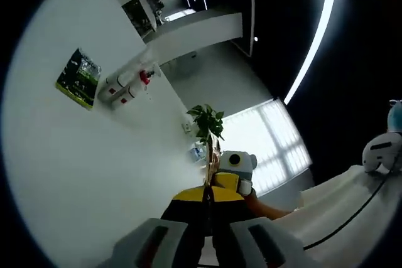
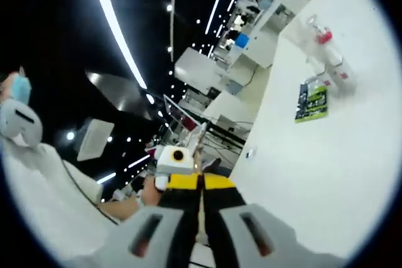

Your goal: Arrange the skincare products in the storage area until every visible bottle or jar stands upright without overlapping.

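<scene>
Both views look up at a white wall and a dark ceiling. My left gripper [image 1: 209, 177] rises from the bottom of the left gripper view. Its black, yellow-banded jaws are pressed together along a thin seam, with nothing between them. A hand [image 1: 256, 201] holds the other gripper just behind its tips, to the right. My right gripper [image 2: 201, 158] looks the same in the right gripper view, shut and empty. A hand [image 2: 148, 196] is behind it on the left. The two grippers face each other closely.
The white wall [image 1: 81, 167] carries a green poster [image 1: 78, 78] and white cylinders with red tops [image 1: 125, 87]. A potted plant [image 1: 207, 120] stands before a bright window [image 1: 270, 145]. A person's white sleeve [image 1: 352, 208] is at the right. Light strips [image 2: 116, 29] cross the ceiling.
</scene>
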Tool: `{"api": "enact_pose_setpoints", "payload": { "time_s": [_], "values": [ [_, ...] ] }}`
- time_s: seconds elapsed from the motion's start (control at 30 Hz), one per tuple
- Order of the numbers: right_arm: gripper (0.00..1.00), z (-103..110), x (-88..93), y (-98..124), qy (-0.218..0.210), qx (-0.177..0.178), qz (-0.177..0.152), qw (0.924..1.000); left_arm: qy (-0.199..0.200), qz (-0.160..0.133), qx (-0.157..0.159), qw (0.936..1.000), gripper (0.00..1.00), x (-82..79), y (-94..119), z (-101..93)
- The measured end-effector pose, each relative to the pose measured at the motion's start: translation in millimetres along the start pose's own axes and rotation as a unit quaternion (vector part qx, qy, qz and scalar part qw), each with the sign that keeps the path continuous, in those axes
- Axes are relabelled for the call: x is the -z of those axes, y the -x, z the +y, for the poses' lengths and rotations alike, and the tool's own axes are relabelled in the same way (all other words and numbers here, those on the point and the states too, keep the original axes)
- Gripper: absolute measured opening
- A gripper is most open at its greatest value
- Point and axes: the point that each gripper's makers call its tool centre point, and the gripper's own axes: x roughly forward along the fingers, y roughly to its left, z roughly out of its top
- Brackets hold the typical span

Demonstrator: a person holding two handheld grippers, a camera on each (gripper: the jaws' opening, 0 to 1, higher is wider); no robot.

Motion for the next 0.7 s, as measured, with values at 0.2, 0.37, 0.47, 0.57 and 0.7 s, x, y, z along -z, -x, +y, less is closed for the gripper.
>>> {"api": "enact_pose_setpoints", "payload": {
  "time_s": [0.2, 0.37, 0.47, 0.57, 0.7],
  "values": [
    [0.00, -4.6, -8.5, -0.4, -0.019, 0.021, -0.061, 0.9977, -0.007, -0.017, 0.031, 0.9993, 0.02, -9.6, -1.7, 1.6],
    [0.00, -6.4, -5.1, 2.9, -0.039, 0.031, -0.081, 0.9955, 0.006, -0.007, 0.042, 0.9991, 0.00, -8.9, -2.3, 3.5],
    [0.00, -8.9, -4.4, 1.7, -0.035, 0.044, -0.085, 0.9948, 0.013, -0.002, 0.041, 0.9991, 0.00, -8.6, -2.8, 7.3],
    [0.00, -10.9, -5.2, 0.6, -0.025, 0.063, -0.089, 0.9937, 0.026, 0.001, 0.046, 0.9986, 0.00, -10.3, -3.4, 12.7],
    [0.02, -16.8, -7.7, 2.9, -0.012, 0.085, -0.093, 0.9919, 0.041, -0.011, 0.052, 0.9977, 0.00, -20.7, -5.0, 15.9]
  ]
}}
